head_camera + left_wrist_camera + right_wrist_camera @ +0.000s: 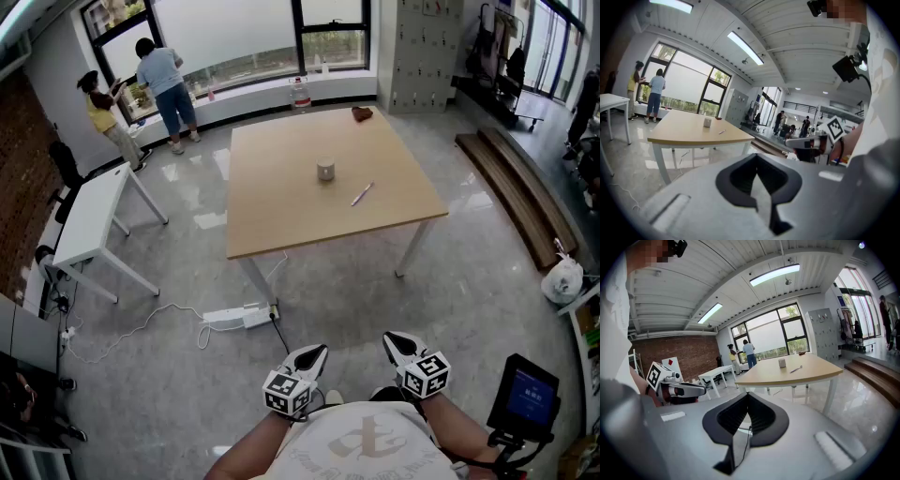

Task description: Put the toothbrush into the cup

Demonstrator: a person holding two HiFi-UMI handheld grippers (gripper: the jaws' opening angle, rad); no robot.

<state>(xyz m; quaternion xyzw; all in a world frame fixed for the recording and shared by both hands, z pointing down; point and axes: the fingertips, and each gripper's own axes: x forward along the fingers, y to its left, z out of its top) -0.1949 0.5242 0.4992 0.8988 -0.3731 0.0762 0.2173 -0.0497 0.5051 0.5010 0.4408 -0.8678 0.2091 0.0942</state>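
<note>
A small white cup (325,170) stands upright near the middle of the light wooden table (281,216). The toothbrush (362,194) lies flat on the tabletop to the cup's right, apart from it. Both show small and far in the left gripper view, cup (707,122) and toothbrush (722,132), and in the right gripper view, cup (782,363) and toothbrush (795,369). My left gripper (313,354) and right gripper (397,343) are held close to my body, well short of the table. Each is shut with nothing in it, seen also as left gripper (757,157) and right gripper (747,395).
A small brown object (362,113) lies at the table's far edge. A power strip (234,317) and cables lie on the floor in front of the table. A white table (89,216) stands left, two people (164,80) by the window, wooden steps (516,197) right.
</note>
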